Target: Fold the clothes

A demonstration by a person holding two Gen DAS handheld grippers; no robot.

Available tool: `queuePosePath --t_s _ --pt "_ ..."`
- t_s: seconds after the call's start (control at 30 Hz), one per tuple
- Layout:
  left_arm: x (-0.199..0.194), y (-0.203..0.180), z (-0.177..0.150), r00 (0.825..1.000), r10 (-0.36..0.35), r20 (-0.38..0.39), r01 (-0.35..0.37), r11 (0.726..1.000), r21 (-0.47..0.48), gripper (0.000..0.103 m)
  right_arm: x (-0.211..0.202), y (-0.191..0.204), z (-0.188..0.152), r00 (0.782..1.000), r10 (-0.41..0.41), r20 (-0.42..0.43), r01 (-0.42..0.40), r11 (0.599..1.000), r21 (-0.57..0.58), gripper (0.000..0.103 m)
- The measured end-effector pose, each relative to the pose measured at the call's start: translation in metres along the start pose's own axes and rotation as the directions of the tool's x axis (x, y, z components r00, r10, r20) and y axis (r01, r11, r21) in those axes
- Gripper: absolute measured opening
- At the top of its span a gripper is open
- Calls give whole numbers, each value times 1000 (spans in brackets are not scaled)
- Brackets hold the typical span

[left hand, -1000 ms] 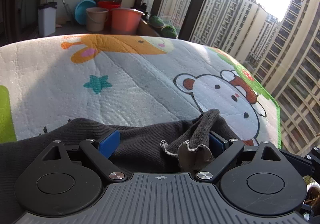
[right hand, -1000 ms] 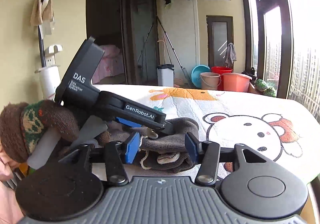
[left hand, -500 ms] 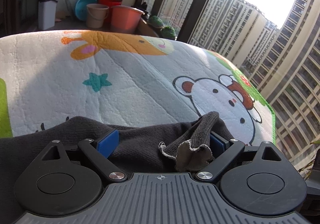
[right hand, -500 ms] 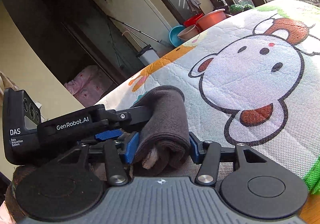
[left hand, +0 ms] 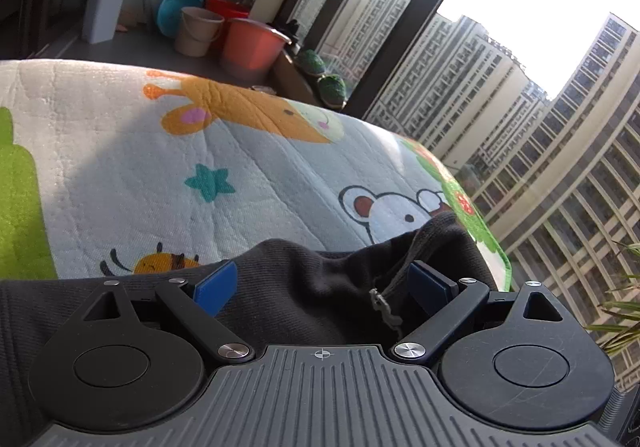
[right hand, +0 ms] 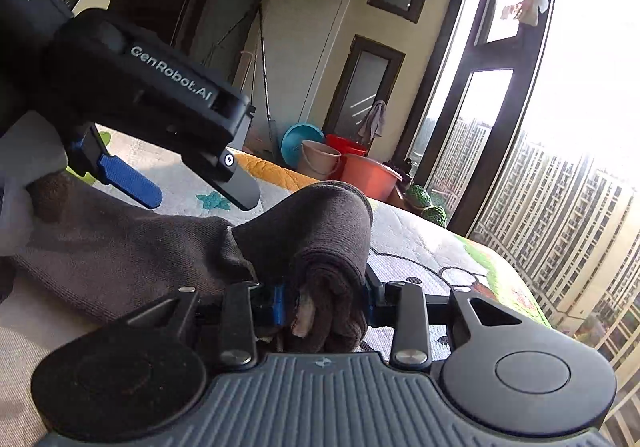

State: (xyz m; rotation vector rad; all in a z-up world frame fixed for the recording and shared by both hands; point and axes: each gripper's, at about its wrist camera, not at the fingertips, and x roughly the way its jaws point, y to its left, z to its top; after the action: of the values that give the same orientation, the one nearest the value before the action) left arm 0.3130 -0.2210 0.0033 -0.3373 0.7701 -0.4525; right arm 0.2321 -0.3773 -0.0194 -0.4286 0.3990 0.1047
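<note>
We're working a dark grey garment (right hand: pixel 120 247) on the cartoon-print mat (left hand: pixel 140 167). Left gripper (right hand: pixel 192 193) is standing wide open over the spread cloth on the left, pads gripping nothing. Right gripper (right hand: pixel 324 299) has just been closing and is now pinching the rolled-up end of the garment (right hand: pixel 332 231) between its pads. We're judging the fold as early: one end is bunched, the rest lying loose and not squared up

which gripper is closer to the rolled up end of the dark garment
Right. The right gripper has its fingers clamped on the rolled end; the left gripper hangs open above the flatter part beside it.
</note>
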Motion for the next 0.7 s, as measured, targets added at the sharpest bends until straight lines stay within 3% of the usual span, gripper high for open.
queuePosePath --t_s 0.1,0.2,0.23,0.43,0.53,0.6,0.7 --pt "-4 -9 -2 1000 -11 1 11 999 43 94 2 33 -1 1000 7 12 -5 989 -149 35" --pt "2 -14 -6 999 38 -13 -36 996 85 77 1 60 -4 999 -10 41 21 961 -276 35" --pt "5 -14 -7 998 54 -16 -53 994 91 80 1 61 -4 999 -7 40 18 960 -281 36" --pt "5 -1 -9 1000 -8 -12 8 1000 10 86 -1 51 -3 999 -2 41 12 973 -230 36" --pt "-6 -3 -6 999 -22 31 22 1000 3 93 -3 25 6 1000 9 11 -8 999 -51 36" --pt "-12 -2 -3 998 -22 50 23 1000 -9 93 4 7 6 1000 -10 -25 12 998 69 36" --pt "-11 4 2 996 -84 26 85 994 -69 85 13 8 -3 995 -84 -54 86 995 49 36"
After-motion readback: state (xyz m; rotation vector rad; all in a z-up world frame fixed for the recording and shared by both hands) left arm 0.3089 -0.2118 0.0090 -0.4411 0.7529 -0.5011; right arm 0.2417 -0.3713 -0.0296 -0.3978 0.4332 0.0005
